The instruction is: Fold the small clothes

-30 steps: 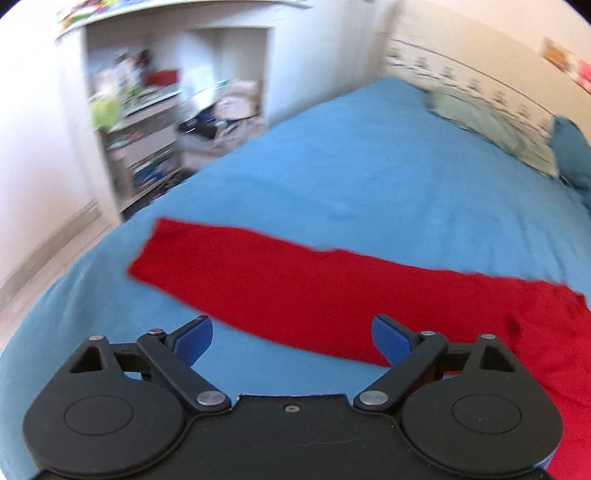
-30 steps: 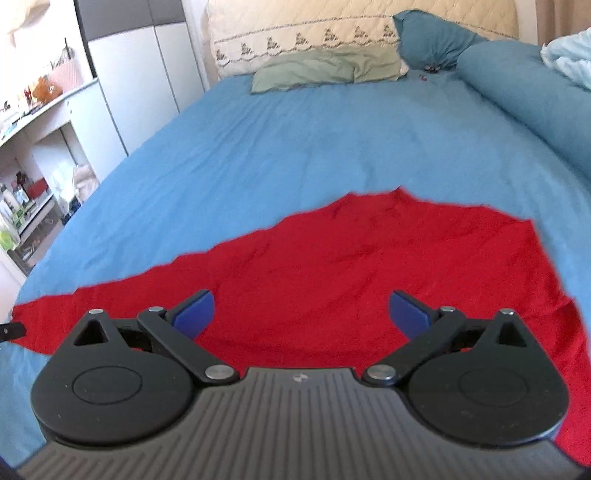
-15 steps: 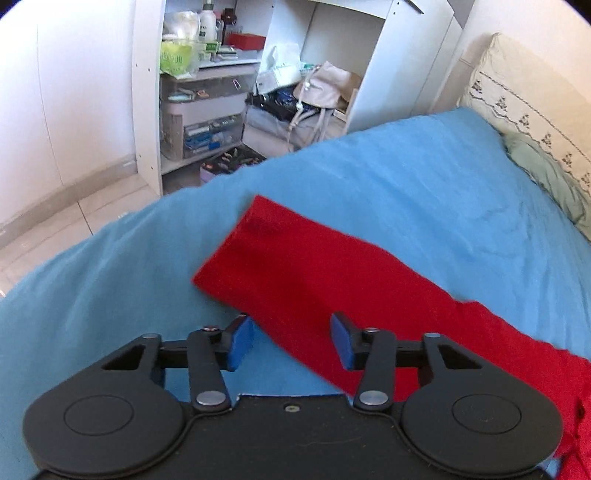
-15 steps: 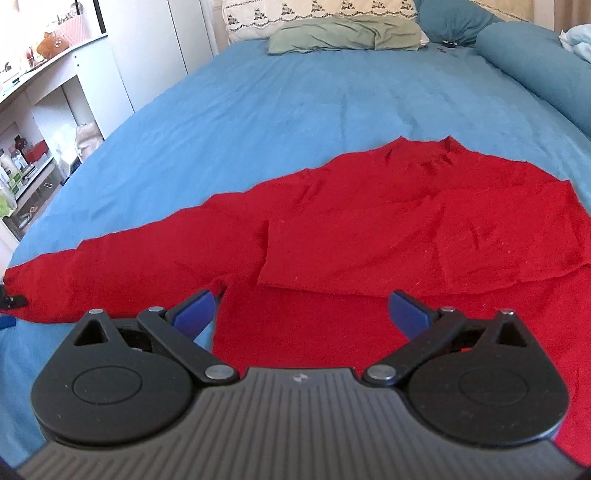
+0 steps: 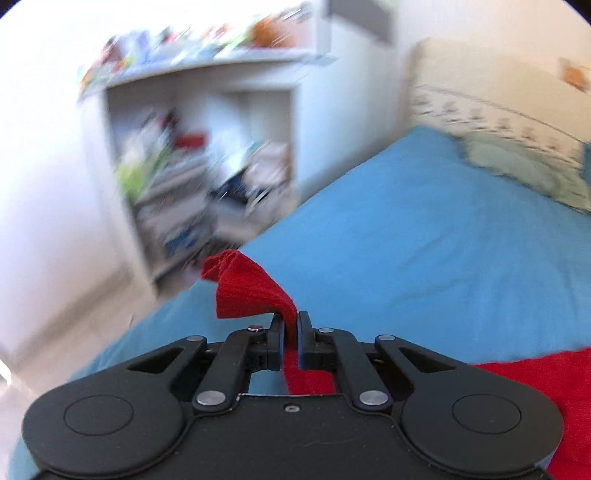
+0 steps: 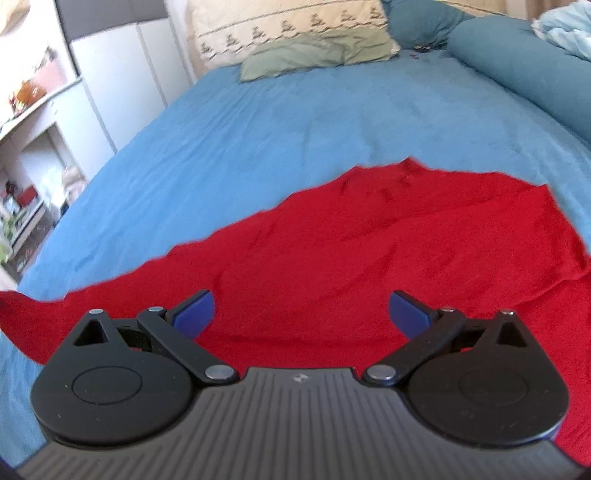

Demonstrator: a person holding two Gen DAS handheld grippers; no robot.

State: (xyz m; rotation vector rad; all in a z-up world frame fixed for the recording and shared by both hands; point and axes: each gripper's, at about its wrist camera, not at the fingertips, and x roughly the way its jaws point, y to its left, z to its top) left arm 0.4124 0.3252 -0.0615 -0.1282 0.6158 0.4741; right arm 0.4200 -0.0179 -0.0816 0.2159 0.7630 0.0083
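Note:
A red long-sleeved top [image 6: 369, 254] lies spread on the blue bed sheet [image 6: 258, 140]. My left gripper [image 5: 291, 320] is shut on the end of its sleeve [image 5: 247, 290], which sticks up in a bunch above the jaws, lifted off the bed. More red cloth [image 5: 535, 376] lies at the lower right of the left wrist view. My right gripper [image 6: 301, 312] hovers open over the body of the top, nothing between its blue pads [image 6: 195, 310]. The sleeve trails off to the left [image 6: 22, 310] in the right wrist view.
A white shelf unit [image 5: 192, 166] crammed with clutter stands beside the bed's left edge, blurred. Pillows [image 6: 317, 51] and a cream headboard [image 6: 280, 26] lie at the far end. A rolled blue duvet [image 6: 517, 62] runs along the right side.
My left gripper closed on the sleeve end and lifted it off the sheet, swinging its view. The right gripper stayed open over the top's body and shifted a little.

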